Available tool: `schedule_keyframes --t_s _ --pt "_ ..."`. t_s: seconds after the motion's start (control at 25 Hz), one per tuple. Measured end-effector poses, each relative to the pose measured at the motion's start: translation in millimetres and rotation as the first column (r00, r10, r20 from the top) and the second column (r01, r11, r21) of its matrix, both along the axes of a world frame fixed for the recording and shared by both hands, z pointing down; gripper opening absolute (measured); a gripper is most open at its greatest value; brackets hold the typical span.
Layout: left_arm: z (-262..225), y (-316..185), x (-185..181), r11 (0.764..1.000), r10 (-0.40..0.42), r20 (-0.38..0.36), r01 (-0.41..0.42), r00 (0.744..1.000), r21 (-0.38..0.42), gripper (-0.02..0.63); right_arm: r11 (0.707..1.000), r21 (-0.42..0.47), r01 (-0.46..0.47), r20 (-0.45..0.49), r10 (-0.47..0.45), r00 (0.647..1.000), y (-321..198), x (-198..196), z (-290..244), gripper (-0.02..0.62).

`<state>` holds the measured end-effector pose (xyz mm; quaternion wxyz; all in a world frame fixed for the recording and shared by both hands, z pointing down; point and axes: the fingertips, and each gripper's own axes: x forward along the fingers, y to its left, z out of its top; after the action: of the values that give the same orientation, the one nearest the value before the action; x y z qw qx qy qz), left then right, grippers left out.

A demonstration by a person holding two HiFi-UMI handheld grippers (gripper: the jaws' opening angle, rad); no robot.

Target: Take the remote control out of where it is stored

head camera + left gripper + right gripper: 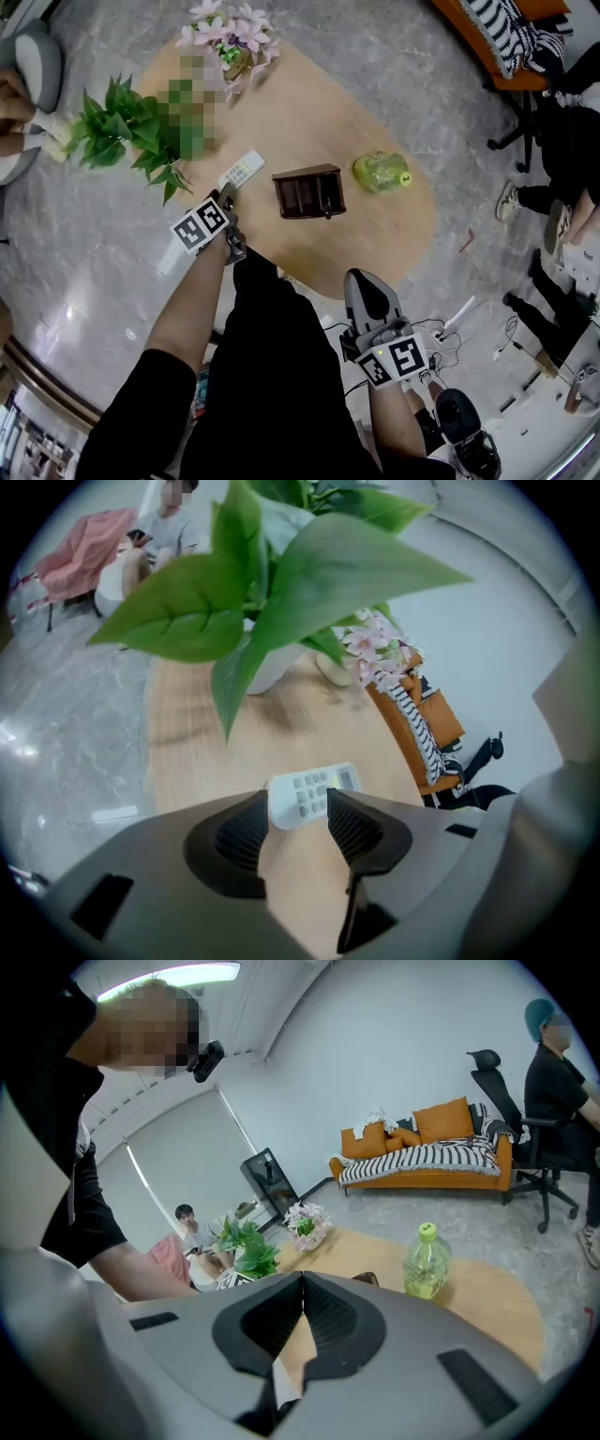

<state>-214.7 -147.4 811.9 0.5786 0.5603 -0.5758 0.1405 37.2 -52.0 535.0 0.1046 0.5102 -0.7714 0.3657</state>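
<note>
The white remote control [242, 171] lies flat on the oval wooden table [300, 112], to the left of a dark brown wooden box [309, 191] with open compartments. My left gripper [228, 195] reaches down over the table's near left edge to the remote's near end. In the left gripper view the remote [314, 789] rests on the wood with that end between the spread jaws of the left gripper [298, 806], and the pads do not press it. My right gripper [364, 279] hangs off the table's near edge, shut and empty [302, 1283].
A green leafy plant [122, 127] and pink flowers [230, 37] stand at the table's far left. A green bottle [380, 172] sits right of the box. People sit at the right by an orange sofa [506, 37]. Cables [459, 323] lie on the floor.
</note>
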Motion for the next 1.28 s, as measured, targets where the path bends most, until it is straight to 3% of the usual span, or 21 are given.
schedule_keyframes --t_s 0.16,0.32,0.44,0.56,0.68,0.88,0.96,1.04,1.28 --pt "-61 -14 24 0.985 0.132 -0.013 -0.129 0.991 0.118 0.183 0.998 0.069 0.003 0.003 -0.003 1.000 -8 -2 -27 0.008" --pt "-129 -21 52 0.936 0.267 0.002 -0.260 0.964 0.238 0.178 0.988 0.150 0.022 -0.008 -0.021 1.000 -11 -4 -67 0.008" --pt "-192 -36 61 0.853 0.350 0.120 -0.369 0.929 0.369 0.085 0.969 0.243 0.035 -0.027 -0.029 0.999 -23 -2 -96 0.008" --pt "-257 -28 65 0.775 0.369 0.191 -0.414 0.910 0.477 0.021 0.952 0.304 0.039 -0.043 -0.027 0.999 -22 7 -126 0.008" --pt "-316 -7 75 0.702 0.388 0.222 -0.443 0.895 0.558 0.015 0.939 0.342 0.019 -0.040 -0.005 0.999 -14 23 -153 0.008" --pt "-404 26 98 0.541 0.412 0.304 -0.499 0.859 0.677 0.008 0.915 0.403 -0.012 -0.026 0.024 0.999 0 43 -186 0.008" --pt "-432 41 104 0.488 0.410 0.331 -0.511 0.850 0.708 0.008 0.906 0.422 -0.016 -0.020 0.027 0.999 6 47 -197 0.008" --pt "-449 55 106 0.467 0.397 0.331 -0.499 0.856 0.730 0.008 0.897 0.441 -0.025 -0.011 0.033 0.999 13 52 -204 0.008" --pt "-469 81 111 0.469 0.352 0.295 -0.440 0.888 0.766 0.008 0.884 0.463 -0.066 0.017 0.066 0.998 35 71 -216 0.008"
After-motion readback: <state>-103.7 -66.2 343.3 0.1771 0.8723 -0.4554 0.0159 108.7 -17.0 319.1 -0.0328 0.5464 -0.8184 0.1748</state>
